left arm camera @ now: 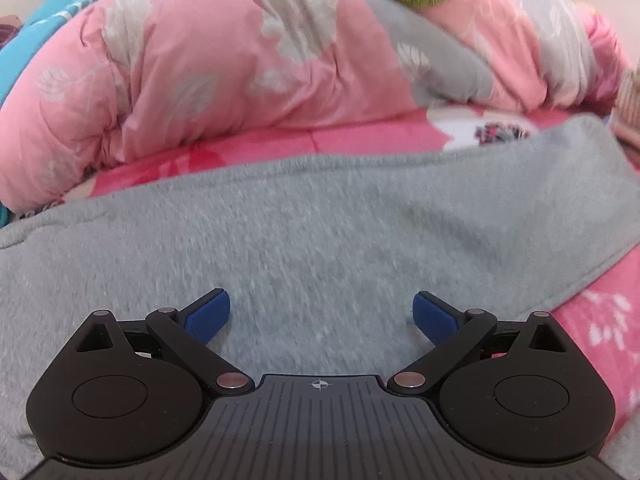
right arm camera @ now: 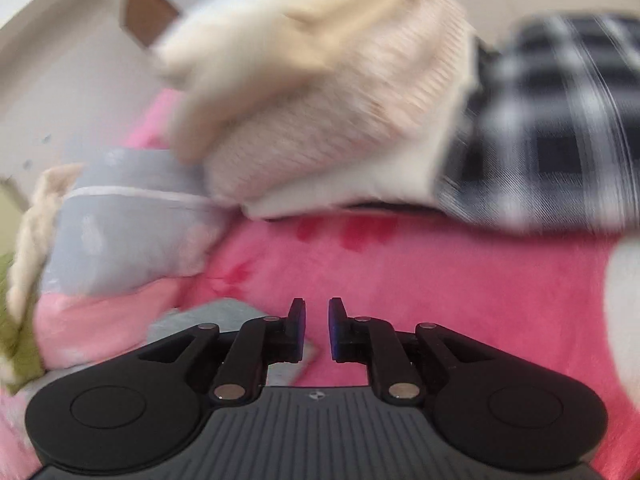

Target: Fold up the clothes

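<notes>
Grey sweatshirt (left arm camera: 320, 232) lies under the wide-open left hand-held gripper (left arm camera: 322, 314); right hand-held gripper (right arm camera: 317, 326) slightly parted, empty.

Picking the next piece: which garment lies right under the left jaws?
The grey fleece garment, spread flat beneath them; the cream knit and plaid shirt lie piled elsewhere.

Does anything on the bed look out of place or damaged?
Nothing looks damaged or spilled. The grey garment lies flat on the pink sheet. The cream sweater and plaid garment sit piled, not yet folded.
</notes>
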{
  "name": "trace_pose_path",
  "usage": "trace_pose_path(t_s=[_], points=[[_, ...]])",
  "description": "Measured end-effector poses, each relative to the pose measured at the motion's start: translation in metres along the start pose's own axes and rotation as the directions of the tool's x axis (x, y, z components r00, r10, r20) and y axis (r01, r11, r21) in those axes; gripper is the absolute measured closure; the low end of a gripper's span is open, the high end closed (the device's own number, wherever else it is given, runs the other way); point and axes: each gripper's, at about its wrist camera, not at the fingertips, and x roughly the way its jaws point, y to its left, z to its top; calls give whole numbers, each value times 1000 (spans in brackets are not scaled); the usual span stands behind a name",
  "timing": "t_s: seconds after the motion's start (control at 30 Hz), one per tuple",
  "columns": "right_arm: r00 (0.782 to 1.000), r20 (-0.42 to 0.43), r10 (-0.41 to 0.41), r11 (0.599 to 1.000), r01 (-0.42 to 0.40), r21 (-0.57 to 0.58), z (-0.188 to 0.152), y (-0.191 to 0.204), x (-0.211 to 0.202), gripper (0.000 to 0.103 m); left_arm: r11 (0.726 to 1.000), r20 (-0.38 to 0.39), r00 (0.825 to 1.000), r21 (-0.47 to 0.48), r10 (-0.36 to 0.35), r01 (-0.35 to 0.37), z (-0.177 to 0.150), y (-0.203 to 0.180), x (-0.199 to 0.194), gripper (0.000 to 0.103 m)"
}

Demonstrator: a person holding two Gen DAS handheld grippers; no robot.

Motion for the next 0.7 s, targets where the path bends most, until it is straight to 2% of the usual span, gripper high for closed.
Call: trace_pose_path(t_s=[0.1,0.2,0.27,0.33,0.4,0.47,0.5,0.57,0.63,0.67,0.7], points=[[996,-54,75,988,-82,-130,-7,43,7,84,1000,50,999,-17,-3,4,-1,4,4,4],[980,-149,132,952,-167,-258,-23,90,25,83,999,48,999,-50,-10,12,-6,10,16,4],[959,-239,154,913,-230,-336,-42,122,41,83,996,40,999,-80,-27,30,-10,15,20,4],[929,-330,170,865,-301,-401,-66,151,54,83,994,49,998,-101,-44,49,-11,19,20,4],[892,-413,184,800,-380,-464,-94,178,62,83,992,54,997,-112,-55,61,-12,21,21,3],[841,-496,214,722,-478,-500,-122,200,65,83,991,60,996,-115,-59,65,-14,22,20,3],[809,-542,225,670,-533,-517,-136,211,63,83,991,63,996,-116,-60,67,-14,22,20,3],[747,-628,219,541,-628,-559,-167,234,59,83,990,69,995,-122,-65,73,-15,24,19,3],[721,-669,178,430,-669,-607,-191,250,55,83,988,76,994,-133,-75,84,-16,26,19,3],[721,-676,151,390,-672,-630,-203,257,54,83,986,79,994,-138,-79,89,-16,27,19,3],[737,-665,121,371,-655,-658,-210,262,57,83,985,82,993,-142,-83,94,-16,27,19,3]])
